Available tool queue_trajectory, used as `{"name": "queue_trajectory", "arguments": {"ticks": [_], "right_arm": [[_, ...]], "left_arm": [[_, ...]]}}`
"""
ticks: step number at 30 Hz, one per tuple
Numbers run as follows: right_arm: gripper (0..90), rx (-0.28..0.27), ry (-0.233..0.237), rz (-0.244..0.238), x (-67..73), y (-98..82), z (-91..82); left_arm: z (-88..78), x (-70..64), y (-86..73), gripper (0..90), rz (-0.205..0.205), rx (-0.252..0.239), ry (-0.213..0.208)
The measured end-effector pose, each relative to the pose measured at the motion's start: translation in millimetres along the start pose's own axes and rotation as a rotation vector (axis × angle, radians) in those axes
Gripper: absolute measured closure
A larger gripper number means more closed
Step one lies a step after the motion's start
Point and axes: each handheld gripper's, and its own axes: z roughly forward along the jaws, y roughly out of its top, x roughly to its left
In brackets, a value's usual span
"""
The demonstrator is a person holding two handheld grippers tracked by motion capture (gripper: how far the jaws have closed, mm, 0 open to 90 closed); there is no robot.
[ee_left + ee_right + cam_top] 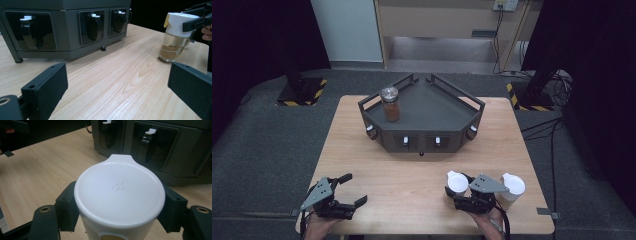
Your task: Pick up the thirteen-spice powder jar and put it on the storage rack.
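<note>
Wood table [377, 165] seen from the high view, with a dark angular rack [422, 120] at upper centre holding one brown-filled jar with a metal lid [390, 103]. At lower left, the left gripper [354, 190] rests with its jaws spread wide and nothing between them. At lower right, the right gripper [457, 191] is clamped on a white-lidded jar [457, 182]; a second white-lidded jar [513, 185] stands just beside it, further right.

Left gripper view: two black jaws wide apart at the bottom corners, bare wood between them. The held jar [175, 37] sits at upper right, glass with brown powder at the bottom, gripped at the lid by the right gripper's jaw. The rack fills the upper left, white-tipped clips in its windows.

Right gripper view: the white lid [120, 195] takes the centre, a jaw pressed against each side.

Judgement: the grasp seems to be the step in hand. Lift straight up, keeping the jar upright, since the hold is high on the lid, and steer clear of the neighbouring jar.
</note>
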Motion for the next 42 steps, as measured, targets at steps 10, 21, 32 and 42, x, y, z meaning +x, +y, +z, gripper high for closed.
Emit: {"name": "queue_trajectory", "arguments": {"ticks": [10, 21, 32, 42], "right_arm": [[30.6, -0.001, 0.018, -0.016, 2.0, 16.2, -0.1], [30.6, -0.003, 0.043, -0.029, 5.6, 48.3, 10.0], [30.7, 0.010, 0.072, -0.031, 7.8, 76.7, 23.9], [30.7, 0.018, 0.076, -0.038, 7.0, 107.6, 30.5]], "left_arm": [[0.2, 0.1, 0.0, 1.8, 0.002, 0.000, -0.002], [0.1, -0.2, 0.3, 1.9, 0.006, 0.001, -0.002], [0.6, -0.8, 0.7, 1.9, 0.011, 0.004, -0.002], [1.0, -0.9, 1.1, 1.9, 0.014, 0.006, -0.002]]}}
